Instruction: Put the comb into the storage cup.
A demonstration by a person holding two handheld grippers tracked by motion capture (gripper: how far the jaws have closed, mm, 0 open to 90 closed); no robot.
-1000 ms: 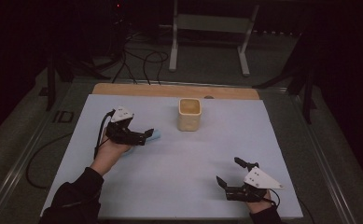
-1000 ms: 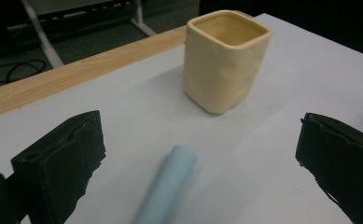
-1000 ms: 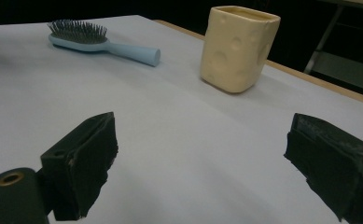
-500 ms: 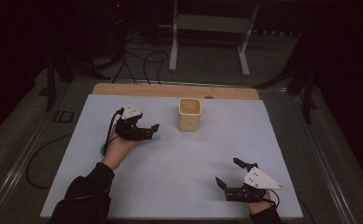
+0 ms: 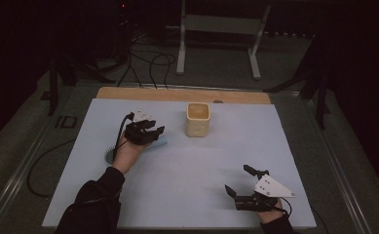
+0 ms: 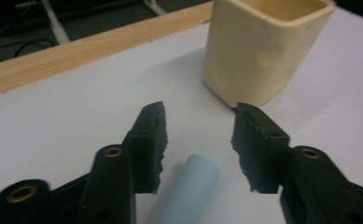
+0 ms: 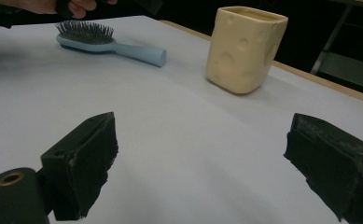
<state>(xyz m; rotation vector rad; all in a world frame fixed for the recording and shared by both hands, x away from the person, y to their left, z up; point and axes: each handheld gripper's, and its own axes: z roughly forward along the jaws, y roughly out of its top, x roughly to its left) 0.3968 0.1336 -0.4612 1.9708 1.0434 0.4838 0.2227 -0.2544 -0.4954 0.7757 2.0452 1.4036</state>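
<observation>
A pale blue hairbrush (image 7: 100, 39) lies on the mat left of a cream square cup (image 5: 198, 119), its handle (image 5: 160, 143) pointing towards the cup. My left gripper (image 5: 155, 134) is lowered over that handle. In the left gripper view the handle (image 6: 188, 191) lies between the jaws of the left gripper (image 6: 200, 140), which have just been closing, with a gap still showing on both sides. The cup (image 6: 263, 46) stands just beyond the jaw tips. Near the front right edge my right gripper (image 5: 236, 179) rests open, with nothing between the jaws of the right gripper (image 7: 207, 158).
A wooden strip (image 5: 177, 93) runs along the mat's far edge. Behind the table stand a metal frame (image 5: 216, 39) and loose cables (image 5: 148, 63) on the floor. The brush's bristle head (image 5: 110, 155) lies under my left wrist.
My left gripper has shifted right towards the cup and sunk over the brush handle, and its jaws have narrowed around it. The right gripper has stayed put.
</observation>
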